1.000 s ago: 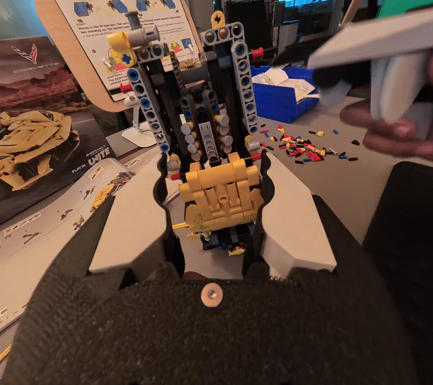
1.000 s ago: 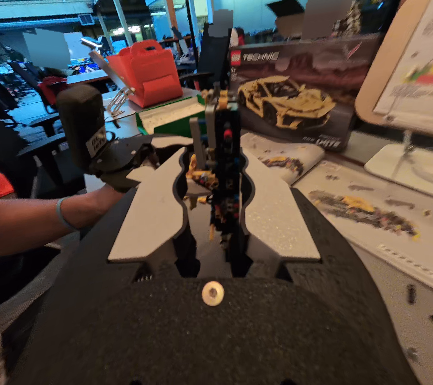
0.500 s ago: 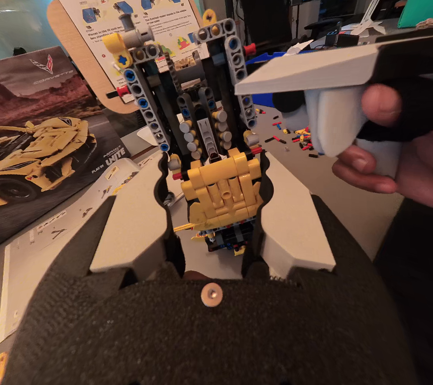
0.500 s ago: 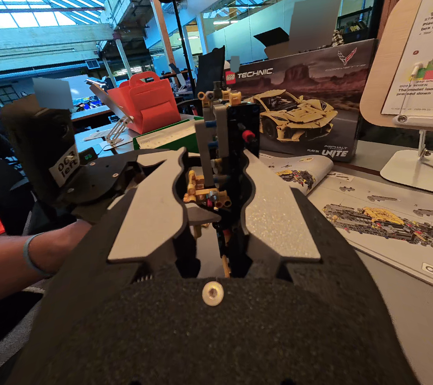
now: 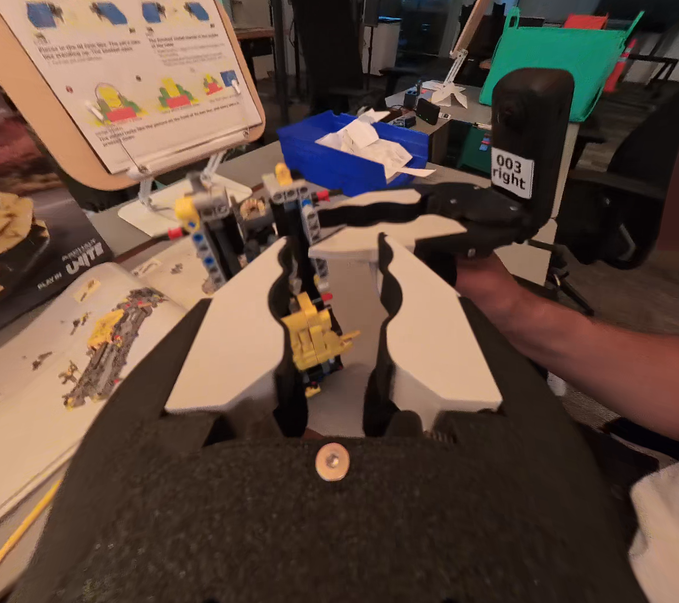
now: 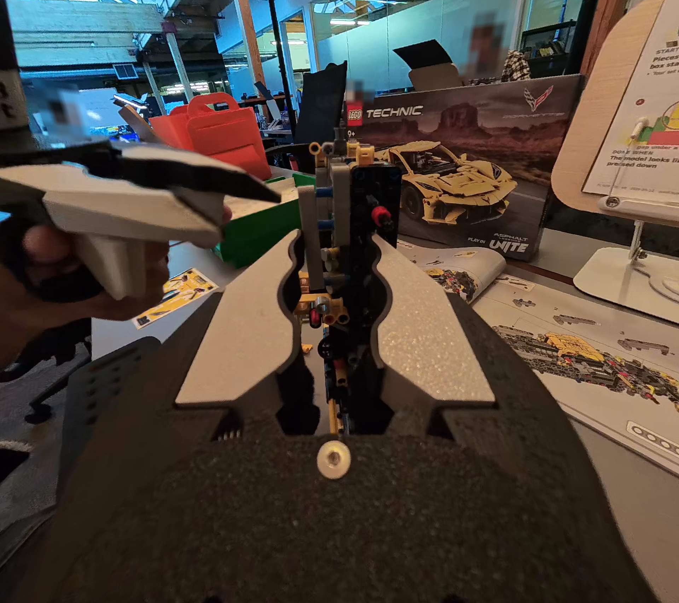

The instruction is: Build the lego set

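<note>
Partly built model (image 6: 349,236) standing on end above the table (image 6: 624,493), clamped across its thin black-and-grey frame by the right gripper (image 6: 338,240), jaws clenched on both flanks of the frame. Gripped at mid-height, probably so that the beams at the top and the yellow block (image 5: 312,332) lower down are both exposed for work. Left gripper (image 5: 332,244) with jaws released and standing wide: model framed in the opening close to one finger, with a clear gap on the other side; in the right wrist view, off to the side of the model and apart from it. Apparently a handover, with the whole load on the right gripper and the left free to fetch or press in the next piece. Held upright rather than laid flat, presumably to turn a chosen face toward the free gripper; contact between model base and table impossible to tell. Instruction booklet (image 6: 551,346) spread open on the table just beside the work, set box (image 6: 477,163) upright behind it, instruction board (image 5: 128,53) propped on its stand, all placed for easy reference. Blue bin (image 5: 330,159) farther back on the table, holding crumpled paper. Likely risk: narrow frame twisting within the single grip when a part is pushed in.
</note>
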{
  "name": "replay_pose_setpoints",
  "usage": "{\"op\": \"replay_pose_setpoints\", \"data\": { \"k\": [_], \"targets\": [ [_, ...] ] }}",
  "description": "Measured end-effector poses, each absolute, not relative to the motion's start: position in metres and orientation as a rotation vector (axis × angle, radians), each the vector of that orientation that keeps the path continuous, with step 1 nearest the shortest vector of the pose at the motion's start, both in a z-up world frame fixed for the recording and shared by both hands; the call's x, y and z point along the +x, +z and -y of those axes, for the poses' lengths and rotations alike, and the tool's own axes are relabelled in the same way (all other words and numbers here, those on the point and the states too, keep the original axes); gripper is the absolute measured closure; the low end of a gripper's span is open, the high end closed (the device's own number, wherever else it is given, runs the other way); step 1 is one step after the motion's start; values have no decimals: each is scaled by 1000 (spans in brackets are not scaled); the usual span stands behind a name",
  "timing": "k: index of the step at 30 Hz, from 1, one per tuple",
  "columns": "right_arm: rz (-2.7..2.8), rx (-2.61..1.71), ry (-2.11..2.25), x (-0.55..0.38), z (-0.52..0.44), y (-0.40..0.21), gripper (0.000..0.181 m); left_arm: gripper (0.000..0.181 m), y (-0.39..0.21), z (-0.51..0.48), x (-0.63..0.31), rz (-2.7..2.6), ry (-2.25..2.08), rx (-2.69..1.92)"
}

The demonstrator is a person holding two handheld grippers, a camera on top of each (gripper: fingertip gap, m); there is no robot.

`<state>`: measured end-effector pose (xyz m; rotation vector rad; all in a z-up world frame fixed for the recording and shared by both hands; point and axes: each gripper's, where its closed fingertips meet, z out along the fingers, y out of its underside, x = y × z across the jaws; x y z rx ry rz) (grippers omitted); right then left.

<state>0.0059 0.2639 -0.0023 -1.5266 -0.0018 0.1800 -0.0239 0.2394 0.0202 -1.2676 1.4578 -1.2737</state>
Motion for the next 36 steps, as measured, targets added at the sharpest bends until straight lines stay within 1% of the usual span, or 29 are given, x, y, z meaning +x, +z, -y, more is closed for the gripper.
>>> {"op": "replay_pose_setpoints", "data": {
  "k": [1,2,8,14,16,18,20,22,23,25,27,31,33,34,36],
  "targets": [
    [16,-1532,175,4,-265,-2,150,143,25,-238,-20,-1460,-1266,-1252],
    [27,-1536,166,3,-265,-2,150,144,28,-237,-16,-1464,-1273,-1250],
    [15,-1518,187,3,-264,-2,150,170,22,-247,-2,-1472,-1243,-1331],
    [44,-1532,179,-1,-264,-2,150,172,21,-248,3,-1469,-1187,-1319],
    [37,-1526,225,-1,-264,-2,150,167,21,-246,2,-1488,-1184,-1304],
    [40,-1526,233,0,-264,-2,150,152,28,-246,-1,-1536,-1131,-1203],
    [66,-1530,216,-1,-263,-2,150,142,41,-248,-6,-1641,-1000,-991],
    [109,-1537,230,-5,-262,-2,150,138,40,-253,-6,-1835,-799,-775],
    [123,-1541,221,-6,-262,-2,150,128,35,-253,-6,-1963,-731,-706],
    [137,-1549,202,-6,-262,-3,150,116,29,-254,-4,-2183,-684,-655],
    [162,-1549,223,-9,-262,-2,150,110,21,-258,0,-2367,-695,-676],
    [179,-1554,214,-10,-262,-2,150,111,14,-251,-1,-2575,-779,-681],
    [185,-1555,220,-10,-261,-3,150,112,8,-258,2,-2603,-697,-692],
    [187,-1550,220,-10,-261,-3,150,122,9,-256,2,-2613,-708,-691],
    [195,-1551,238,-11,-260,-3,150,125,10,-253,3,-2627,-728,-689]
  ]
}}
